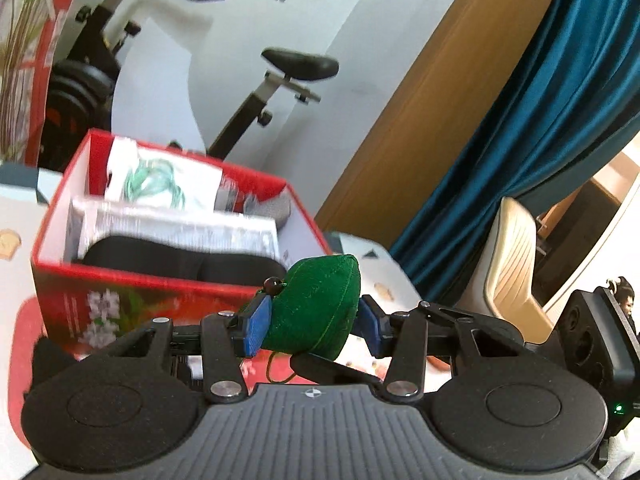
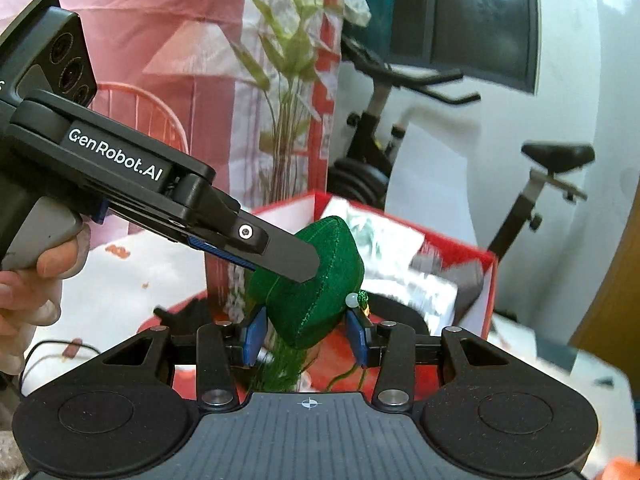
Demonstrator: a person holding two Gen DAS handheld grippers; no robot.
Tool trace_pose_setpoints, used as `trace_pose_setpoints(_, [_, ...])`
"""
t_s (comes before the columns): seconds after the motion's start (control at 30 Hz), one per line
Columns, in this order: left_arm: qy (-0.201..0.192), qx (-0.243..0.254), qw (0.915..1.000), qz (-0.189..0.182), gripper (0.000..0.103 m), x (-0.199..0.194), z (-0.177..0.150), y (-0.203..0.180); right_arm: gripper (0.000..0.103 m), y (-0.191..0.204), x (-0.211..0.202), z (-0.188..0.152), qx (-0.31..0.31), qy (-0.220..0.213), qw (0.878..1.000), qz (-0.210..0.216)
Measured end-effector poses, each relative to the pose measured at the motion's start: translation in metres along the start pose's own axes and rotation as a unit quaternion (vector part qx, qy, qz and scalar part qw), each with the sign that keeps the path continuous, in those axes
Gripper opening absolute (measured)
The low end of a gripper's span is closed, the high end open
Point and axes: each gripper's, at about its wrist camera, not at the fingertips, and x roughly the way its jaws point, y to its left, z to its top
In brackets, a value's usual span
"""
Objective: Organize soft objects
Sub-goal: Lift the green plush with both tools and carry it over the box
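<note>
A plump green felt pouch with stitched seams (image 1: 314,308) (image 2: 310,280), bead and tassel cord dangling, hangs tilted in mid-air before the open red cardboard box (image 1: 132,304) (image 2: 486,304) of soft goods.

Red box (image 1: 120,304) contents motion-blurred, unidentifiable; green pouch (image 2: 316,280) partly covered by left gripper (image 2: 296,264) finger, its tassel hidden behind right gripper (image 2: 306,332) body; exercise bike (image 1: 120,60) cut by top edge.

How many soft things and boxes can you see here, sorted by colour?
Green: 1, the green stuffed pouch held between the left gripper fingers.
Black: 1, the black cushion in the box.
Red: 1, the red box.
Total: 3.
</note>
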Motion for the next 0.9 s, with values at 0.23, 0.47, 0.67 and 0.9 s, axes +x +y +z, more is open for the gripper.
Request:
trace_pose_setpoints(0.23, [-0.034,0.008,0.9994,-0.006,0.05,-0.009,0.035,-0.001,0.04,-0.018,-0.001,0.041,0.001,-0.043,0.999,0.014])
trace_pose_setpoints(0.47, [-0.053,0.022,0.9981,-0.023,0.051,-0.007,0.073,0.002,0.041,-0.035,0.014,0.074,-0.031,-0.066,0.997,-0.003])
trace_pose_setpoints(0.67, [-0.043,0.015,0.9984,-0.034,0.051,0.02,0.09,0.017,0.041,-0.052,0.04,0.082,-0.032,-0.064,0.997,-0.02])
trace_pose_setpoints(0.9, [-0.026,-0.013,0.9988,-0.04,0.051,0.062,0.101,0.047,0.041,-0.079,0.084,0.077,-0.022,-0.033,0.999,-0.024])
